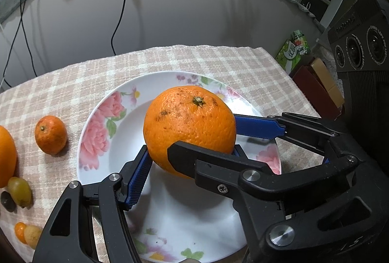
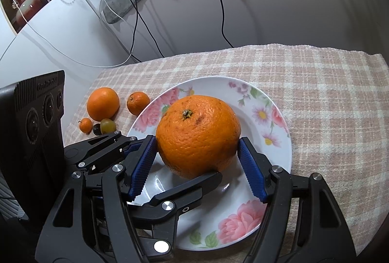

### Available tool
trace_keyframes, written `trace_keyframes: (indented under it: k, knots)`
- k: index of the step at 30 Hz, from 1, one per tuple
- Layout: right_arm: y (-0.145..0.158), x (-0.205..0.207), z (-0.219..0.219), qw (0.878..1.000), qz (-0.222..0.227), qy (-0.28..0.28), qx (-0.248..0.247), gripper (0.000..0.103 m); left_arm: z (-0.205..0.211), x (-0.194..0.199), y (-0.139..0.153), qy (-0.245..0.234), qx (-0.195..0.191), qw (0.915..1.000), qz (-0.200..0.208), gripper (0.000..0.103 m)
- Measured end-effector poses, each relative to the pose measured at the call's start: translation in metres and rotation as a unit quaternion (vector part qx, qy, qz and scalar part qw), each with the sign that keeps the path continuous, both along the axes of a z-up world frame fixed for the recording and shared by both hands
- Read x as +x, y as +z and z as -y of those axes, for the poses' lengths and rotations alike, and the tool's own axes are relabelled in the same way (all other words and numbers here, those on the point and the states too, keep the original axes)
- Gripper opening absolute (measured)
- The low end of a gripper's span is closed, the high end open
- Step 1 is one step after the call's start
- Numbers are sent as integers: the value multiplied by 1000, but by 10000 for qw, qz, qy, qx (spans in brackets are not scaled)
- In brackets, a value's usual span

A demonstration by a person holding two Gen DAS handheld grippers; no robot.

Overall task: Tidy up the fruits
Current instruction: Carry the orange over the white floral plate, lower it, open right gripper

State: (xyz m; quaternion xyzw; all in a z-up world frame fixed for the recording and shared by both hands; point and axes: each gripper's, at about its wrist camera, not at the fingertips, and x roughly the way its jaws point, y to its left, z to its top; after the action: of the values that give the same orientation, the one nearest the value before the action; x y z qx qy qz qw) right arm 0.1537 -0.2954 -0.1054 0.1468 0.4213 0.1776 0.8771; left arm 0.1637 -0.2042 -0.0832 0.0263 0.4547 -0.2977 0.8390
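Two claws meet at one large orange [image 2: 198,135], which sits on the floral plate [image 2: 274,165] on the cloth-covered tabletop [image 2: 328,92]. My right claw [image 2: 197,165] has its blue pads [image 2: 143,163] on either side of the fruit; the left-hand pad touches the peel, while the right-hand one looks just at it, so I cannot tell whether the grip is firm. My left claw [image 1: 189,139] comes in across it, one blue pad [image 1: 137,180] against the near side of the orange, the other reaching behind it; whether it is gripping I also cannot tell. Off the plate lie a second orange [image 2: 103,103], a mandarin [image 2: 138,103], a kumquat [image 2: 85,124] and a green grape [image 2: 108,125], grouped close together on the cloth.
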Motion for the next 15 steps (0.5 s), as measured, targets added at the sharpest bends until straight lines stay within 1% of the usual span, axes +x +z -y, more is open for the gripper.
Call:
trace_keyframes:
  k: [7, 10, 12, 15]
  knots:
    - [0, 2, 1, 10000, -2, -15, -35, 72, 1, 0, 0, 4, 57, 10000, 19, 67]
    - [1, 1, -1, 9998, 15, -35, -186, 75, 1, -2, 0, 20, 95, 9999, 68, 67]
    - [1, -1, -2, 9997, 25, -63, -242, 79, -1, -3, 1, 26, 103, 9999, 95, 67]
    - [2, -2, -2, 9996, 26, -112, -247, 79, -5, -5, 3, 38, 95, 9999, 107, 67]
